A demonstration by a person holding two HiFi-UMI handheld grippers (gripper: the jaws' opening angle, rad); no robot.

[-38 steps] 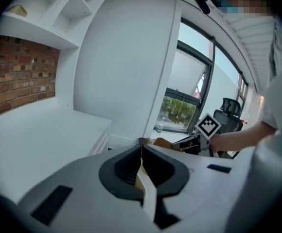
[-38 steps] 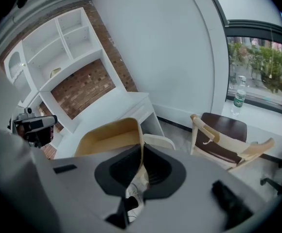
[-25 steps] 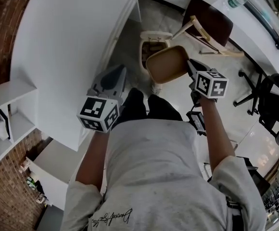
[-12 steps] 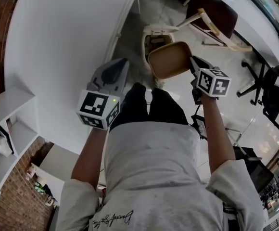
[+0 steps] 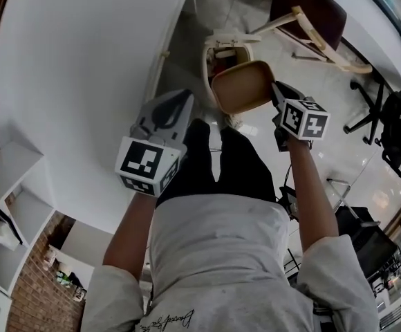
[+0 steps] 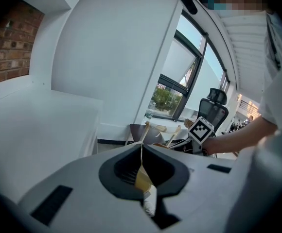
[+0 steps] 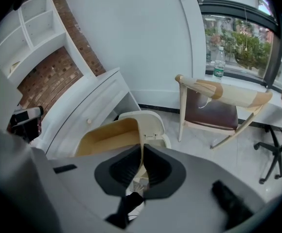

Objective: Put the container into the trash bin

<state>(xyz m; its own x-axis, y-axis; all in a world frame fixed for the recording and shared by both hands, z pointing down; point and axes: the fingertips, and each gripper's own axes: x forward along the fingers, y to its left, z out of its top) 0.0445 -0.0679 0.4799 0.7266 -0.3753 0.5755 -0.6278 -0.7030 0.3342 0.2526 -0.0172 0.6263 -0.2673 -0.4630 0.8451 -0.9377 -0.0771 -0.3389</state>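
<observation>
No legible words, numbers or brand names appear in any view. A line of cursive script (image 5: 166, 318) runs across the near hem of the person's grey shirt (image 5: 214, 268), but its letters cannot be made out. The left cube (image 5: 147, 164) and right cube (image 5: 305, 120) carry black-and-white square markers, which are patterns rather than letters. By the far window (image 7: 238, 42), a bottle (image 7: 219, 68) bears a label too small to read.
</observation>
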